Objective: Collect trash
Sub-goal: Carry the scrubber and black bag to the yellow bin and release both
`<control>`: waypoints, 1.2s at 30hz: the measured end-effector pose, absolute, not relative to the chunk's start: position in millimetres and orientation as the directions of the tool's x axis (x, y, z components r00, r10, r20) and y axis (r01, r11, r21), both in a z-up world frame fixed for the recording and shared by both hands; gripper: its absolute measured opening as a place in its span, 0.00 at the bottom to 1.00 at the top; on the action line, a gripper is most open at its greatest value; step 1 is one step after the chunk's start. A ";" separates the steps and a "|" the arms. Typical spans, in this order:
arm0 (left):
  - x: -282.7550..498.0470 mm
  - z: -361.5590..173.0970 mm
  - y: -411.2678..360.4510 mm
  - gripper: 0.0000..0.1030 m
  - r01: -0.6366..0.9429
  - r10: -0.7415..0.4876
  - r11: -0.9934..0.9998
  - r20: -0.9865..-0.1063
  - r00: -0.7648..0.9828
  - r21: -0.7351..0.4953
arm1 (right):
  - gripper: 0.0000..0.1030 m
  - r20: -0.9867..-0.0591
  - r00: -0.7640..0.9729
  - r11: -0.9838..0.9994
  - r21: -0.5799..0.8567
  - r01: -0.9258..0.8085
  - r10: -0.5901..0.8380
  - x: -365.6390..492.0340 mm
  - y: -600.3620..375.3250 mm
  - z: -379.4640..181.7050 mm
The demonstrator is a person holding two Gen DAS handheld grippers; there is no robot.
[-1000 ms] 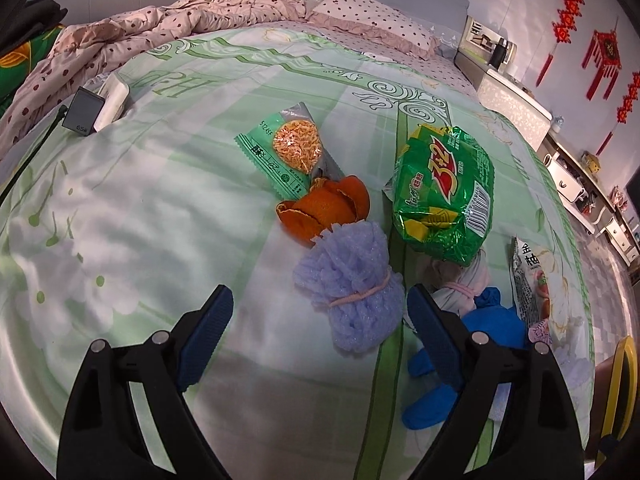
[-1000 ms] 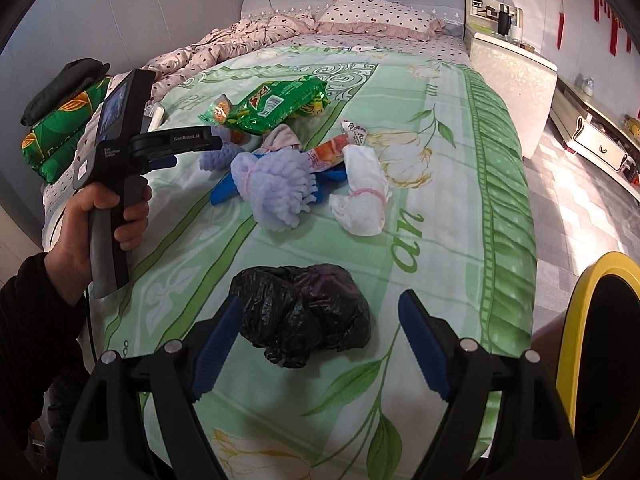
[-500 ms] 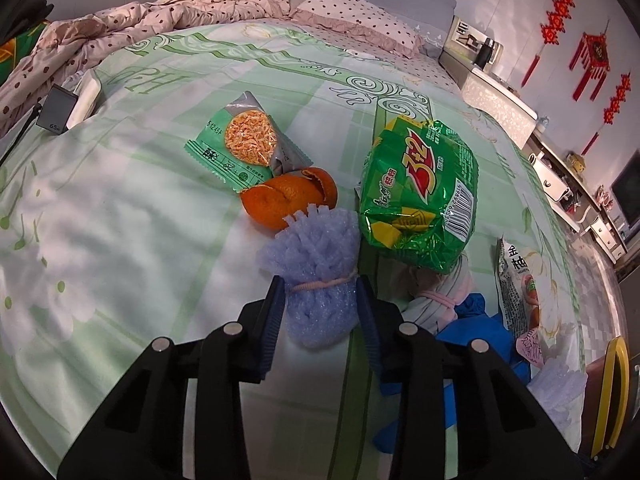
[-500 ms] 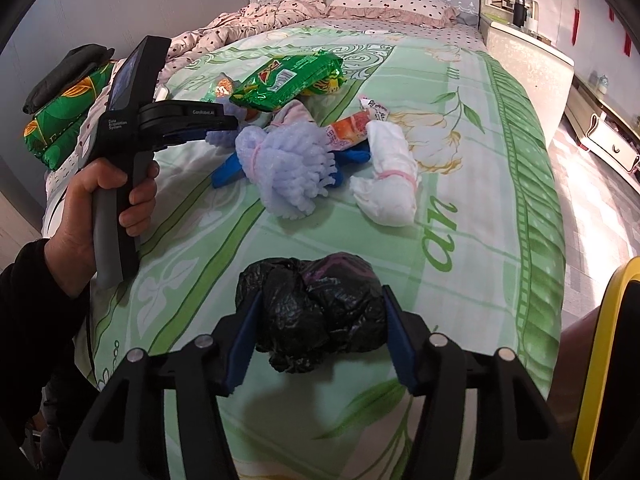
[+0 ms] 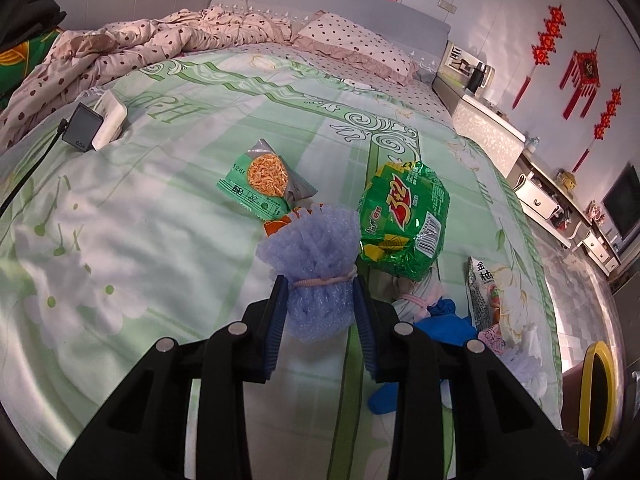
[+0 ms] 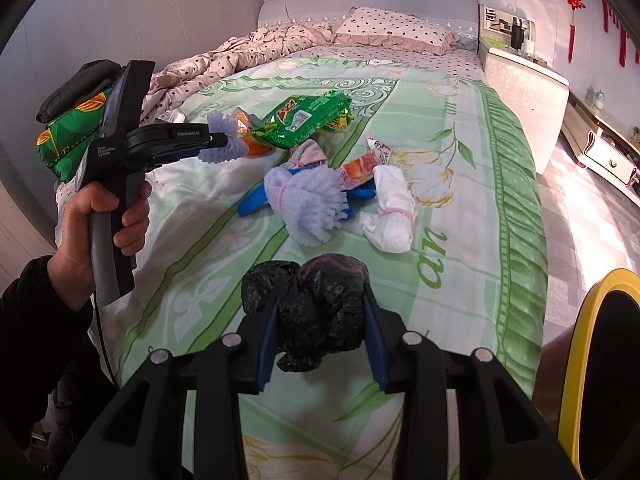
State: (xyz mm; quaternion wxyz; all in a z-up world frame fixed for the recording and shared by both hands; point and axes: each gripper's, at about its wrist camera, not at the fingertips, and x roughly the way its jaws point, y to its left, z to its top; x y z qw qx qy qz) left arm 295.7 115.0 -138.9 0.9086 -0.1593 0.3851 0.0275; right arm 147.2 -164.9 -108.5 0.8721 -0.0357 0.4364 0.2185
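My left gripper (image 5: 320, 316) is shut on a purple foam net bundle (image 5: 312, 264) tied with a pink band, lifted off the bed; it also shows in the right wrist view (image 6: 222, 142). My right gripper (image 6: 320, 328) is shut on a crumpled black plastic bag (image 6: 316, 308), held just above the bed. On the green sheet lie a green snack bag (image 5: 404, 220), a small green wrapper (image 5: 264, 184), orange peel (image 5: 280, 224), a second purple foam bundle (image 6: 308, 204), a white tied bundle (image 6: 390, 208) and blue gloves (image 5: 444, 320).
A yellow-rimmed bin (image 6: 608, 380) stands at the bed's right side. A pink dotted duvet (image 5: 120, 48) and pillow (image 5: 356, 44) lie at the head. A charger block (image 5: 84, 132) sits at the left. A nightstand (image 5: 488, 132) is at the far right.
Both grippers closed from wide open: the left on the purple foam bundle, lifting it off the orange peel, the right on the black bag, lifting it slightly.
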 end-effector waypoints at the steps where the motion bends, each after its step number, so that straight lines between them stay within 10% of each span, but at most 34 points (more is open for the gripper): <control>1: 291.5 -134.0 114.4 0.30 -0.169 -0.073 0.948 -0.703 0.707 -0.268 | 0.34 -0.771 0.527 0.901 0.137 -0.412 0.358 144.9 -165.8 -103.9; 36: 174.2 50.8 -31.2 0.30 0.171 -0.254 0.962 -0.475 0.842 -0.211 | 0.34 -0.433 0.857 0.960 0.136 -0.244 0.279 62.9 -289.2 94.1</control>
